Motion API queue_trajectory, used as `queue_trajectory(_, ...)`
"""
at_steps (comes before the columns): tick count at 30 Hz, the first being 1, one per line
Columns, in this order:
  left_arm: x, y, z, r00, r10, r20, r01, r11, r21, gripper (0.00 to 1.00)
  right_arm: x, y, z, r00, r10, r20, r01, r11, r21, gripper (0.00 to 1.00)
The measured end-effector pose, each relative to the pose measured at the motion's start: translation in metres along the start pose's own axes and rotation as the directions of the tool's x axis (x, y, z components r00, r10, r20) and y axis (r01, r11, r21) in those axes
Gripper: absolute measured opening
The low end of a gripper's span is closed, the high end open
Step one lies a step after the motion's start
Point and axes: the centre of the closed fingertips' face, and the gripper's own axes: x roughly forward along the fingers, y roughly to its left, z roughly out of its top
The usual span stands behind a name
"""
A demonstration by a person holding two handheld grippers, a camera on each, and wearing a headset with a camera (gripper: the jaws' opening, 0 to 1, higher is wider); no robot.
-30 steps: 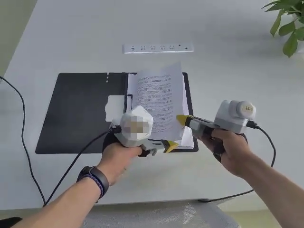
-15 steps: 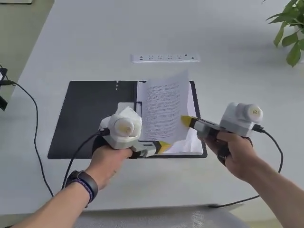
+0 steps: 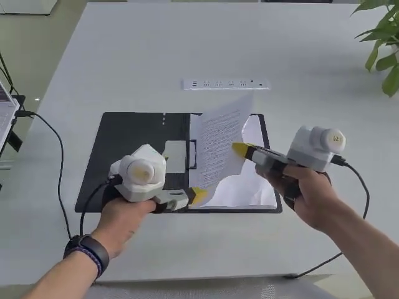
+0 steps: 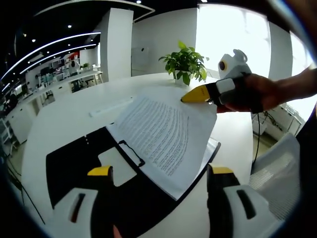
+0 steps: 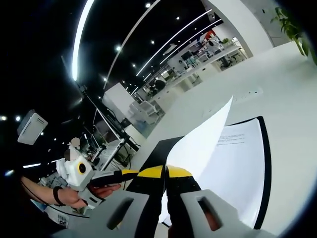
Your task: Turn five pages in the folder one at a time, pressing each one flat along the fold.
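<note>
The black folder [image 3: 124,156] lies open on the white table, with a clip [image 3: 176,156] near its spine. One printed page [image 3: 218,140] stands lifted and curled over the stack of pages [image 3: 249,187]. My right gripper [image 3: 240,149] is shut on that page's right edge; in the right gripper view its jaws [image 5: 165,172] pinch the sheet [image 5: 203,139]. My left gripper [image 3: 198,196] hovers open at the folder's front edge, below the raised page. In the left gripper view the open jaws [image 4: 161,171] frame the page [image 4: 158,134] and the right gripper [image 4: 198,94] beyond.
A white power strip [image 3: 226,83] lies behind the folder. A potted plant [image 3: 380,37] stands at the far right corner. Cables [image 3: 59,162] trail off both grippers across the table's left and front. A laptop edge [image 3: 5,106] is at the far left.
The right gripper has carried the lifted page leftward toward the spine, so it stands steeper. The left gripper has slid left along the folder's front edge. The head camera moved too.
</note>
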Motion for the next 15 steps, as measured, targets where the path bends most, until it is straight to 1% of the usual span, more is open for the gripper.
queue_trajectory(4, -0.011, 0.009, -0.002, 0.9999, 0.015, 0.006, -0.015, 1.000, 0.001, 0.77, 0.010, 0.013, 0.002, 0.9995, 0.028, -0.015, -0.028, 0.999, -0.027, 0.00)
queue_trajectory(7, -0.019, 0.012, -0.002, 0.9997, 0.024, 0.011, -0.024, 1.000, 0.000, 0.77, 0.016, 0.021, 0.001, 0.9986, 0.046, -0.025, -0.047, 0.998, -0.044, 0.00)
queue_trajectory(11, -0.028, 0.021, -0.005, 0.9991, 0.039, 0.016, -0.039, 0.999, -0.001, 0.77, 0.026, 0.036, -0.002, 0.9962, 0.074, -0.046, -0.077, 0.995, -0.067, 0.00)
queue_trajectory(15, -0.036, 0.026, -0.008, 0.9984, 0.053, 0.020, -0.053, 0.999, -0.007, 0.77, 0.034, 0.047, -0.006, 0.9932, 0.095, -0.066, -0.101, 0.991, -0.086, 0.00)
